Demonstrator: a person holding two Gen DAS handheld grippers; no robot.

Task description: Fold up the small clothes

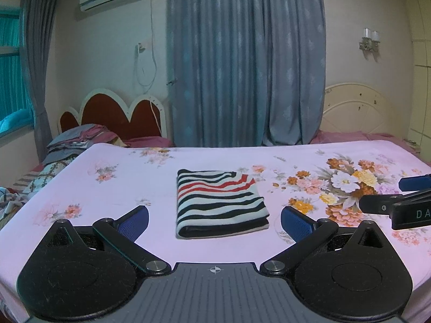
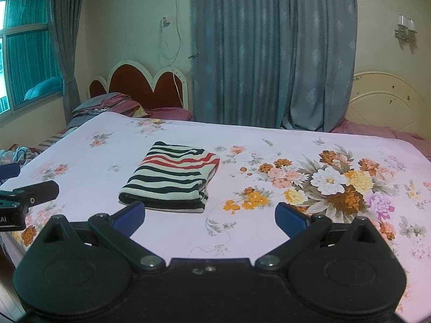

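A small striped garment (image 1: pixel 219 202), black, white and red, lies folded into a neat rectangle on the pink floral bedsheet (image 1: pixel 107 183). It also shows in the right wrist view (image 2: pixel 172 177). My left gripper (image 1: pixel 214 219) is open and empty, hovering just in front of the garment's near edge. My right gripper (image 2: pixel 210 216) is open and empty, in front of and to the right of the garment. The right gripper shows at the right edge of the left wrist view (image 1: pixel 398 204), and the left gripper shows at the left edge of the right wrist view (image 2: pixel 24 196).
A stack of folded bedding (image 1: pixel 72 142) lies at the far left by a red headboard (image 1: pixel 113 113). Grey curtains (image 1: pixel 242 67) hang behind the bed. A cream headboard (image 1: pixel 358 110) stands at the far right. A big flower print (image 2: pixel 331 185) covers the sheet's right side.
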